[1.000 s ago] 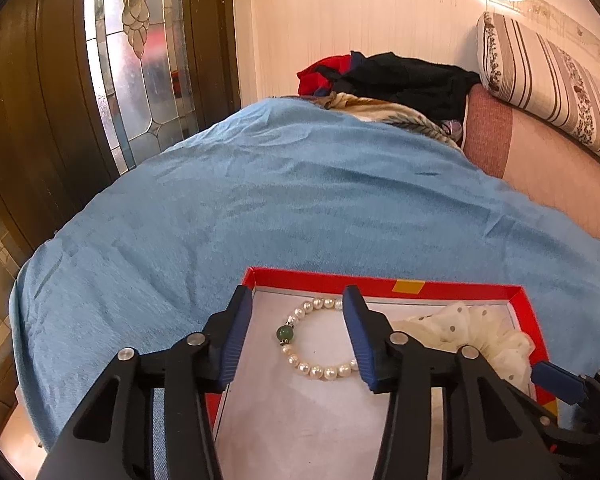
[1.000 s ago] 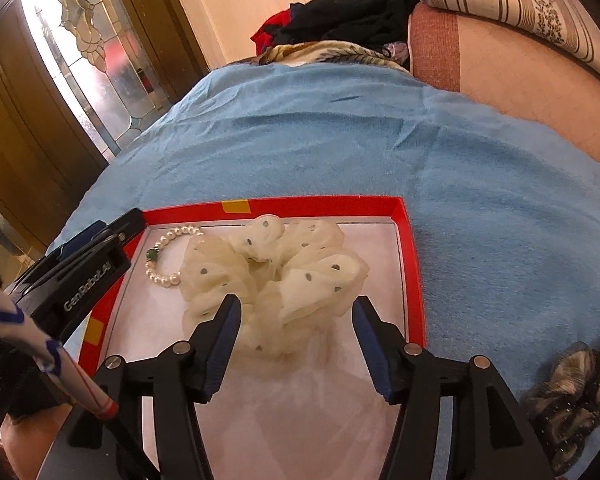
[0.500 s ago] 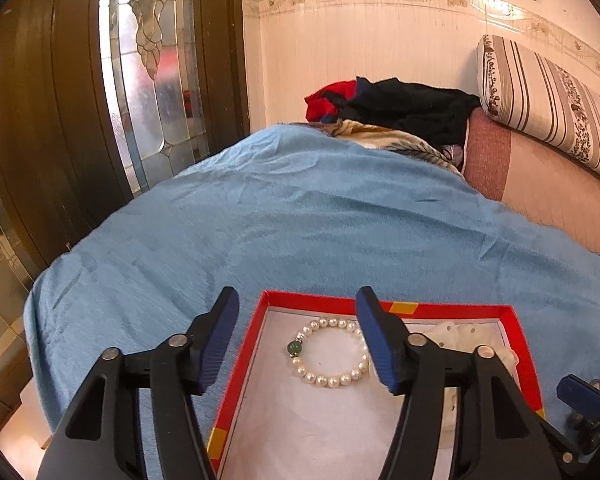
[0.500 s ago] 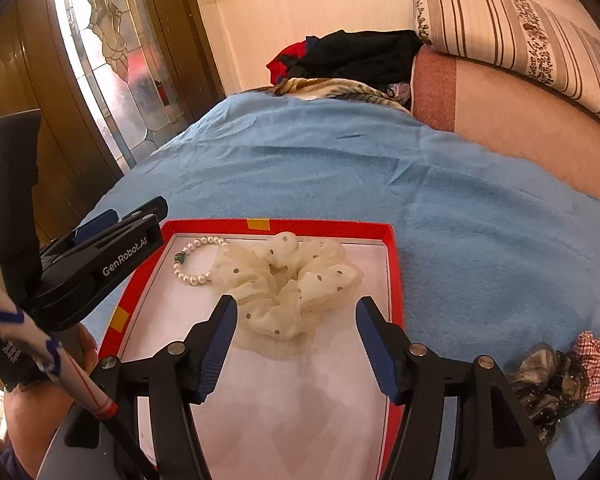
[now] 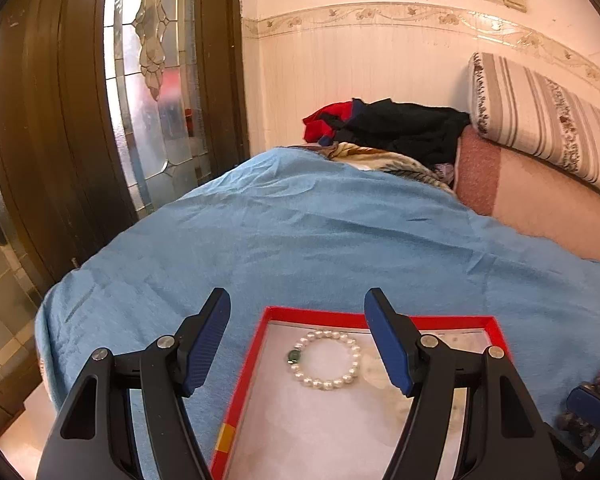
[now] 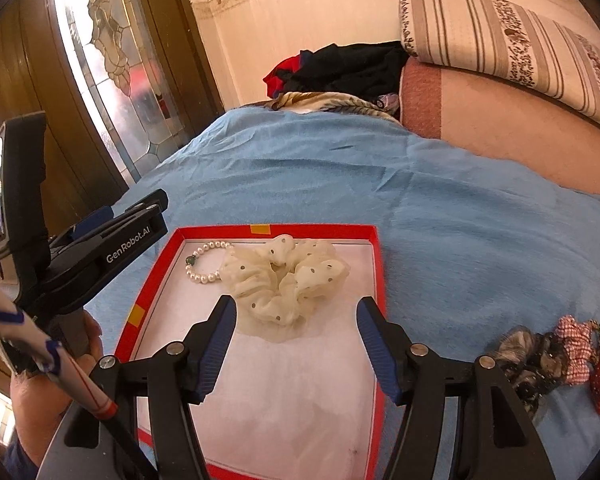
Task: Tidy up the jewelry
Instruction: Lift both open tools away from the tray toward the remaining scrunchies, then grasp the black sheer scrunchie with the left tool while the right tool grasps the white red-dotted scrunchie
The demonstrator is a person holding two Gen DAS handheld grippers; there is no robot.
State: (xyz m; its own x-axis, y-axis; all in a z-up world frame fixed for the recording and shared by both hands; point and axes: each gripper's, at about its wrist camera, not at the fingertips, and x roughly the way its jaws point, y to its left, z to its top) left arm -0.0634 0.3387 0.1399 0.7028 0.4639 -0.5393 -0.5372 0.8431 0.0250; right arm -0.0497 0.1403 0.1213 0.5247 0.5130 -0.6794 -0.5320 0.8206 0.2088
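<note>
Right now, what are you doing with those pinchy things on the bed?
A person holds a gripper in each hand, sorting jewelry on a blue blanket. The left gripper and right gripper are both open and empty, hovering over a red tray. A pearl bracelet and a cream scrunchie already lie in the tray, touching. More scrunchies wait on the blanket to the right of the tray.

Red tray (image 6: 380,264), blue blanket (image 6: 440,208), cream scrunchie (image 6: 284,280) (dark-dotted), white pearl bracelet (image 5: 326,360).
</note>
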